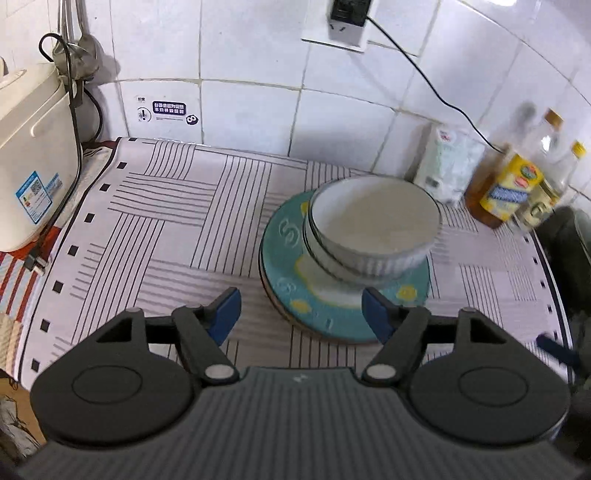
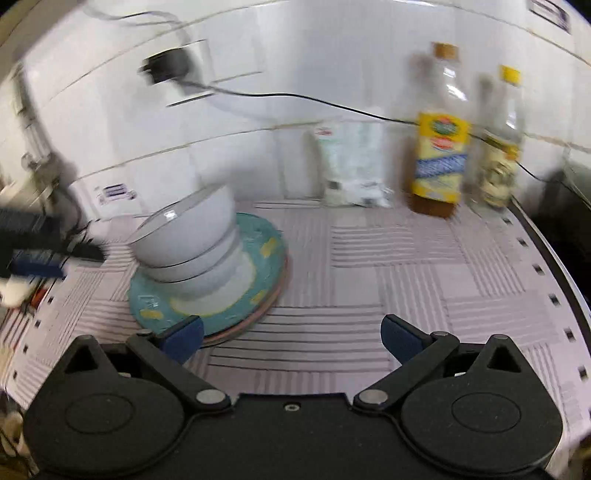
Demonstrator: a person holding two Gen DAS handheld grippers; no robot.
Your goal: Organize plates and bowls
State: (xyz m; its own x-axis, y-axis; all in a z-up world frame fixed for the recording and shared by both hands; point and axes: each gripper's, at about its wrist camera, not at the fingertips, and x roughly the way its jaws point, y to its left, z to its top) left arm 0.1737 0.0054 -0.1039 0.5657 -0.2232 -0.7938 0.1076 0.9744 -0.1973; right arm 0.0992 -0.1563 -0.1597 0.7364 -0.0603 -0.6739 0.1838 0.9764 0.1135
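Observation:
Stacked white bowls (image 1: pixel 373 229) sit nested on a teal plate (image 1: pixel 284 266) with yellow marks, which lies on another plate. The stack is right of centre on the patterned mat. My left gripper (image 1: pixel 301 314) is open and empty, just in front of the plates, its right finger over the plate rim. In the right wrist view the same bowls (image 2: pixel 192 240) and plate (image 2: pixel 266 240) are at left. My right gripper (image 2: pixel 291 334) is open and empty, to the right of the stack, its left finger near the plate edge. The left gripper (image 2: pixel 40 240) shows blurred at far left.
A line-patterned mat (image 1: pixel 166 206) covers the counter. A white rice cooker (image 1: pixel 33 155) stands at left. A white bag (image 1: pixel 447 162) and oil bottles (image 1: pixel 513 184) stand at the back right by the tiled wall. A black cord hangs from a wall socket (image 1: pixel 347 14).

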